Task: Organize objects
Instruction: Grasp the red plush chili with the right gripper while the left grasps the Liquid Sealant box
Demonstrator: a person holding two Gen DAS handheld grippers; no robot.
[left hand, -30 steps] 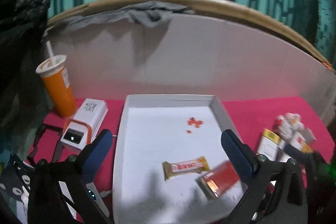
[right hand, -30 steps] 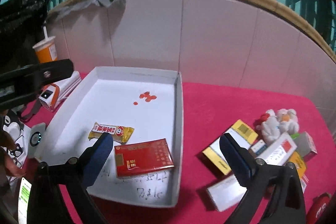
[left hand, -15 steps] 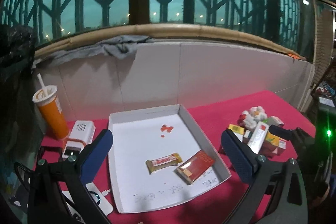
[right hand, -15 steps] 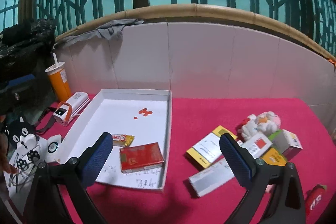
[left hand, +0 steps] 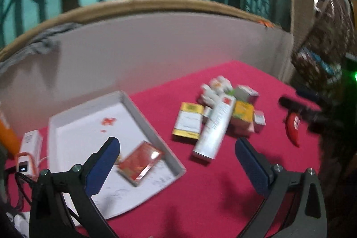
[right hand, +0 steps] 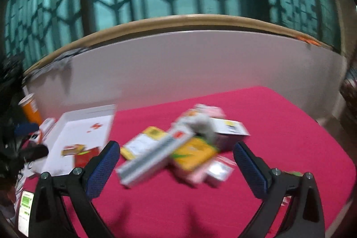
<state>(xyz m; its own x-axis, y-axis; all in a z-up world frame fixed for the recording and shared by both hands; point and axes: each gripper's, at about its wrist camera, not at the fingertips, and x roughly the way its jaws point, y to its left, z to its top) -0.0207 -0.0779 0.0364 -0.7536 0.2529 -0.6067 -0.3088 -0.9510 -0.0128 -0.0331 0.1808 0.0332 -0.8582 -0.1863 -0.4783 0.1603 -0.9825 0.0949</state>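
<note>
A white tray [left hand: 156, 126] [right hand: 104, 119] lies on the red cloth and holds a red box [left hand: 139, 162] [right hand: 86, 154] and a snack bar [right hand: 72, 146]. To its right is a heap of boxes: a yellow-edged box [left hand: 188, 124] [right hand: 142, 144], a long white box [left hand: 215, 128] [right hand: 154, 158], a yellow-green box [left hand: 243, 112] [right hand: 194, 153] and a white soft toy [left hand: 215, 86] [right hand: 200, 122]. My left gripper [left hand: 176, 162] is open above the tray's right edge. My right gripper [right hand: 176, 162] is open just in front of the heap. Both views are blurred.
An orange cup [right hand: 30, 109] and a white device [left hand: 28, 148] stand left of the tray. A red pepper-shaped item [left hand: 293, 126] lies at the cloth's right. A white tiled wall [right hand: 178, 68] and latticed window close the back. Dark clutter fills the far left and right.
Both grippers have swung to the right, away from the tray and toward the heap of boxes. The tray's contents have not moved. Both grippers stay open.
</note>
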